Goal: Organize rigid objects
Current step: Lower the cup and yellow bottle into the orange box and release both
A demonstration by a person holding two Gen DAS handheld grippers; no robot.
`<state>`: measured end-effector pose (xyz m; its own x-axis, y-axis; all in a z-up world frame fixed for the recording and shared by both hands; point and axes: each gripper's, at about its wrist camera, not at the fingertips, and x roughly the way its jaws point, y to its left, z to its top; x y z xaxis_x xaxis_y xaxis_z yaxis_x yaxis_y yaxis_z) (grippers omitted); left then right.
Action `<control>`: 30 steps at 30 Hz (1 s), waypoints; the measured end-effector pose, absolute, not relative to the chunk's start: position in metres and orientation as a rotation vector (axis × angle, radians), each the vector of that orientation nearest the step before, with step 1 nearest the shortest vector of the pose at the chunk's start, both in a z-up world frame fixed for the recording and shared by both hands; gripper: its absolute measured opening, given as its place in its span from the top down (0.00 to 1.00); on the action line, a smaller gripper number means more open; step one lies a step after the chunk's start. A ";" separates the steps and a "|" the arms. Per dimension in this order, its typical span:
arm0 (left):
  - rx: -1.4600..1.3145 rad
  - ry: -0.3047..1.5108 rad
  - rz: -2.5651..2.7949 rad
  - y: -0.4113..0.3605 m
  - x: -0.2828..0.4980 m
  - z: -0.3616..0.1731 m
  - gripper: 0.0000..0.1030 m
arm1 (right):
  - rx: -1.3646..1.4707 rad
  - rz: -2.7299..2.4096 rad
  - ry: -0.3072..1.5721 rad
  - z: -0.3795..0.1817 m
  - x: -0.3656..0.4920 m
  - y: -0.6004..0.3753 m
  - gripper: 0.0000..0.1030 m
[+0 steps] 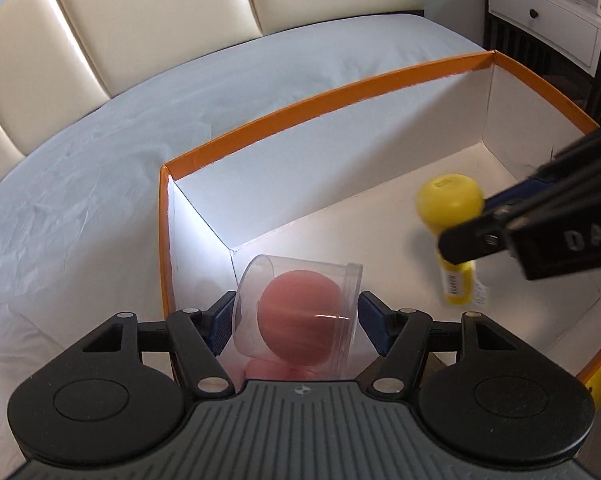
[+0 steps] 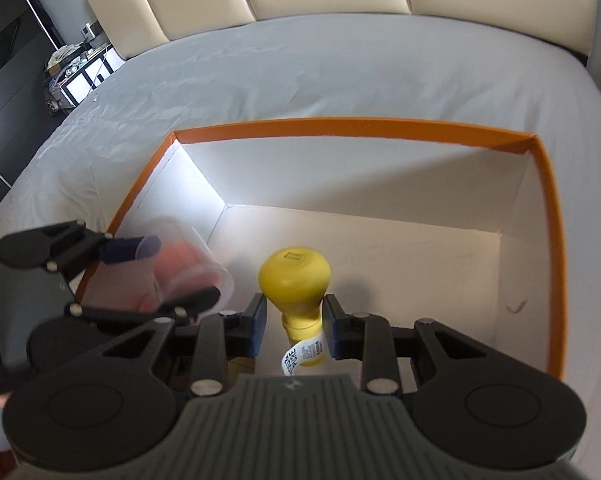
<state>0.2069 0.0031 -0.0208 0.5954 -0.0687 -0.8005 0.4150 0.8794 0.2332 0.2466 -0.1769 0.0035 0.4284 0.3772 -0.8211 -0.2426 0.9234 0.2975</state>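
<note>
An orange-rimmed white box [image 1: 300, 100] [image 2: 340, 126] lies on the bed. My left gripper [image 1: 296, 320] [image 2: 168, 276] is shut on a clear plastic jar [image 1: 300, 312] [image 2: 188, 268] with a pink ball inside, held on its side over the box's near left corner. My right gripper [image 2: 294, 322] [image 1: 472, 232] holds a yellow mushroom-shaped bottle [image 2: 296, 284] [image 1: 450, 200] by its neck, above the box floor. A white label hangs from the bottle's lower end.
The grey bed sheet [image 1: 100, 180] [image 2: 340, 72] surrounds the box, with a cream padded headboard [image 1: 100, 20] behind. A white nightstand [image 1: 548, 20] stands at the right. Another yellow object [image 1: 596, 388] peeks out beside the box's near right edge.
</note>
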 end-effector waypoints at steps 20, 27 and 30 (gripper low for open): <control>-0.266 0.732 -0.237 0.109 0.206 0.032 0.31 | 0.118 0.371 1.163 -0.015 0.266 -0.143 0.79; -0.274 0.746 -0.243 0.110 0.209 0.030 0.31 | 0.081 0.386 1.223 -0.029 0.269 -0.120 0.80; -0.236 0.737 -0.259 0.103 0.203 0.030 0.31 | 0.075 0.394 1.219 -0.028 0.266 -0.117 0.80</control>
